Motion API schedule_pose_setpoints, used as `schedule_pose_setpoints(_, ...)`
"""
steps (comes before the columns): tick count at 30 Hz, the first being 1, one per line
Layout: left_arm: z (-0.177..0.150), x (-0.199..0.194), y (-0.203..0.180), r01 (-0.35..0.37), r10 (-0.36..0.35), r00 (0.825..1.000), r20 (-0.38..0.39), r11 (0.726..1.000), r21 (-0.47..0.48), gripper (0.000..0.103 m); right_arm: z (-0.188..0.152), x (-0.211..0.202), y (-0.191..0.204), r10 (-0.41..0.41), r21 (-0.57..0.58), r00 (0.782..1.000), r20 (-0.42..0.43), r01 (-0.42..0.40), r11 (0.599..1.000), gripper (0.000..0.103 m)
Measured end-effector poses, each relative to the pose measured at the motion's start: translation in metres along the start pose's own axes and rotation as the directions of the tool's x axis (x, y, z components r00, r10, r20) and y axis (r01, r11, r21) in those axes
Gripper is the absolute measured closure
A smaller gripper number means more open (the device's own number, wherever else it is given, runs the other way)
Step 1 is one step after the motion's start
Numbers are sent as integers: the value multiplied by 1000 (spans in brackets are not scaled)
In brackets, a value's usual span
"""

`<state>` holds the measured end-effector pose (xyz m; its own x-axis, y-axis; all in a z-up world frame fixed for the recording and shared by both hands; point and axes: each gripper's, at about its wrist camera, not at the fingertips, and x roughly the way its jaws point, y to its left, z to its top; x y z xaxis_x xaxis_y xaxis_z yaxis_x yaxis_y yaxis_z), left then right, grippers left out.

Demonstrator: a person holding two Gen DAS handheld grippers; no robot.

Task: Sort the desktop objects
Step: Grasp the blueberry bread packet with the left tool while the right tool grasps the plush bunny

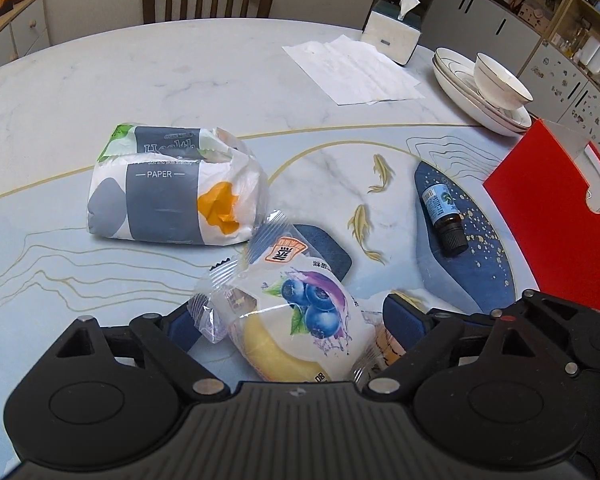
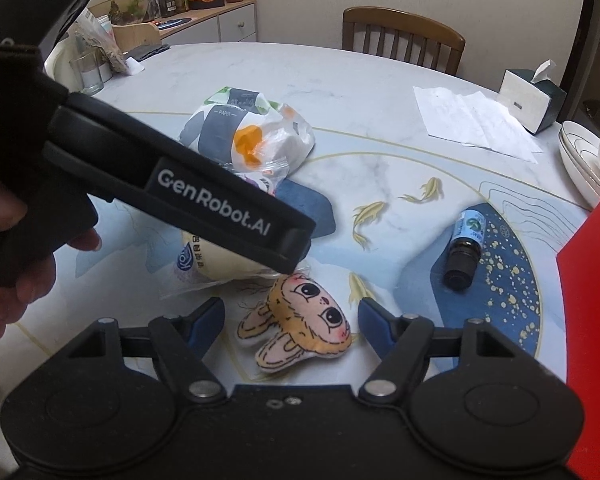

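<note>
On the marble-patterned desk (image 1: 180,72), both tongs stand apart: left tongs (image 1: 292,324) straddle the blueberry-printed plastic snack packet (image 1: 296,320), right tongs (image 2: 292,320) the plush rabbit-face toy (image 2: 300,320). Next, each must clamp and lift.

- Your left gripper (image 1: 296,320) points steeply down, jaws spread wide.
- Your right gripper (image 2: 292,316) points down too, jaws apart, pads touching nothing.

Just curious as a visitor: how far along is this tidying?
Nothing looks sorted yet. The left tool is open around a wrapped cake, and the right tool is open around a plush toy; neither is gripped. The tissue pack and small bottle lie loose on the table.
</note>
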<state>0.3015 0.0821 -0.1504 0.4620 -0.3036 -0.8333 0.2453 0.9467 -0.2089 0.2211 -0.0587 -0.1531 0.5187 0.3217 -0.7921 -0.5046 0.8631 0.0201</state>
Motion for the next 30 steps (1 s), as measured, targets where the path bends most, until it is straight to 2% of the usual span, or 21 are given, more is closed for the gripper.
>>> schedule_pose_setpoints(3, 0, 0, 0, 1, -1, 1000, 1, 1000, -2, 12, 1, 2, 0, 3, -3, 1000, -10, -3, 1000, 41)
schedule_pose_setpoints(6, 0, -1, 1, 7, -7, 1000, 0, 1000, -4, 16, 0, 3, 0, -2, -7, 1000, -19, 2, 1000, 45)
schedule_pose_setpoints(13, 0, -4, 2, 26, -26, 1000, 3, 1000, -12, 29, -1, 2, 0, -2, -10, 1000, -21, 1, 1000, 46)
schedule_pose_setpoints(20, -5, -9, 1, 27, -27, 1000, 6, 999, -23, 35, -8, -5, -6, -7, -3, 1000, -25, 7, 1000, 48)
schedule_pose_setpoints(30, -23, -23, -6, 30, -31, 1000, -1, 999, -20, 38, -23, -27, -18, -10, 16, 1000, -12, 10, 1000, 49)
